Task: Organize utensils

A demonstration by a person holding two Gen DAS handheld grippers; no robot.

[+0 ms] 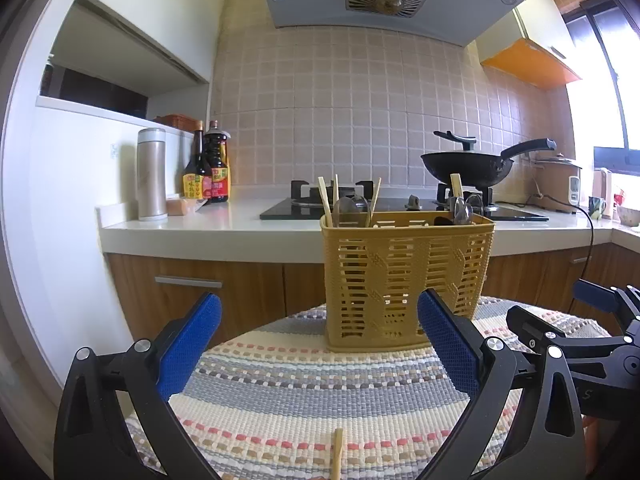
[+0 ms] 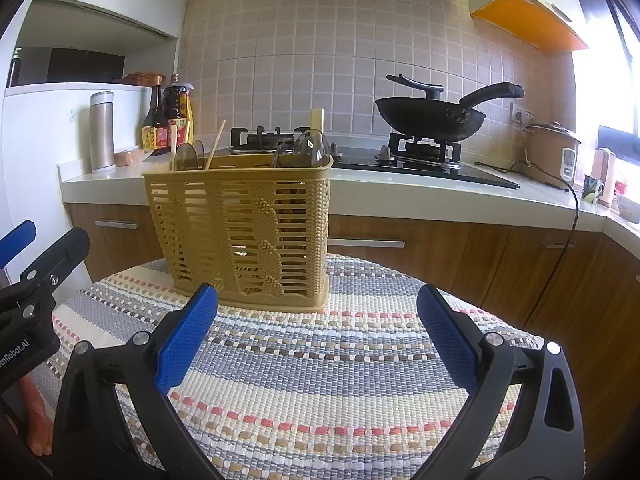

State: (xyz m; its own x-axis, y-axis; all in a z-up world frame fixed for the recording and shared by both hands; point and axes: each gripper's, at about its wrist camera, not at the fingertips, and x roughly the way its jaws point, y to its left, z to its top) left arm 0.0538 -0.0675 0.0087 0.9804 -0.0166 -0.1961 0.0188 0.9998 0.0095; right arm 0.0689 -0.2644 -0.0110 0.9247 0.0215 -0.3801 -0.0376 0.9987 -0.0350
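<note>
Left wrist view: lone slim, light, stiff wooden chopstick (image 1: 338, 454) lying on striped woven mat (image 1: 320, 392), before yellow plastic slatted basket (image 1: 406, 276); pinch mid-shaft. Both hand-held grippers (image 1: 320, 344) (image 2: 318, 340) gape wide, empty.

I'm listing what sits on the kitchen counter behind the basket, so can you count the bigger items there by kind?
Flask: 1
Sauce bottles: 2
Wok: 1
Rice cooker: 1
Total: 5
The small things at the far right end are too unclear to sort.
</note>
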